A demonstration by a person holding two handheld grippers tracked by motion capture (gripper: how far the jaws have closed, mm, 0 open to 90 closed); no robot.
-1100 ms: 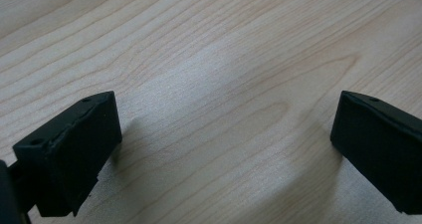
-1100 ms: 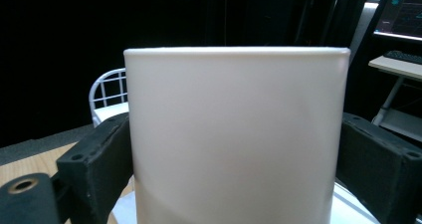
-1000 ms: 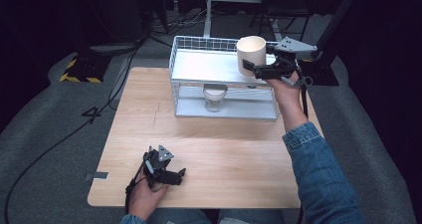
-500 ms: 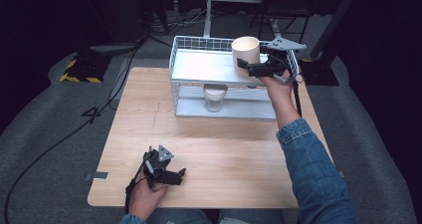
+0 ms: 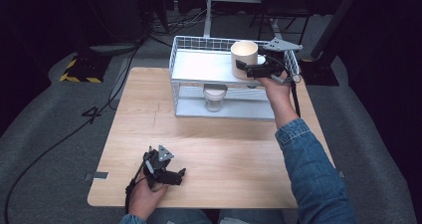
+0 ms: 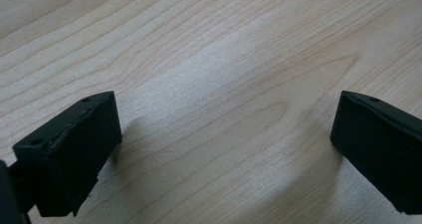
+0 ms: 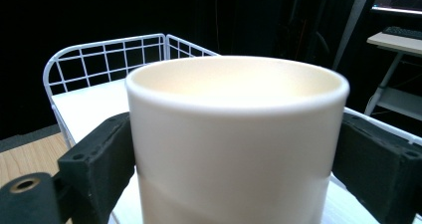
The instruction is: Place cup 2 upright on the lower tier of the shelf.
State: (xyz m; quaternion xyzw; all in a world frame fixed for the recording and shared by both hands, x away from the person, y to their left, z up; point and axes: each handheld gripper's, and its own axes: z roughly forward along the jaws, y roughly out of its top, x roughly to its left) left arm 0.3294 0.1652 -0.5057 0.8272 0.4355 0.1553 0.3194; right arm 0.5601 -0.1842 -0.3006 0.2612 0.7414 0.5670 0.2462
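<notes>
Cream cup (image 5: 244, 57), upright, upper centre of frame: clamped in right tool (image 5: 249, 67), over the top shelf of the white wire rack (image 5: 199, 67). Shelf lies directly below the cup. Left tool (image 5: 175, 176), lower left, jaws wide and empty on the table (image 5: 239, 149).

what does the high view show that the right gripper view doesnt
High view alone: the wooden table, the left gripper low over its near edge, a glass jar on the rack's lower shelf, and the person's denim sleeve.

Right gripper view alone: both black fingers pressed against the sides of the cream cup, and a desk behind.

Both: the cup in the right gripper above the white wire rack.
</notes>
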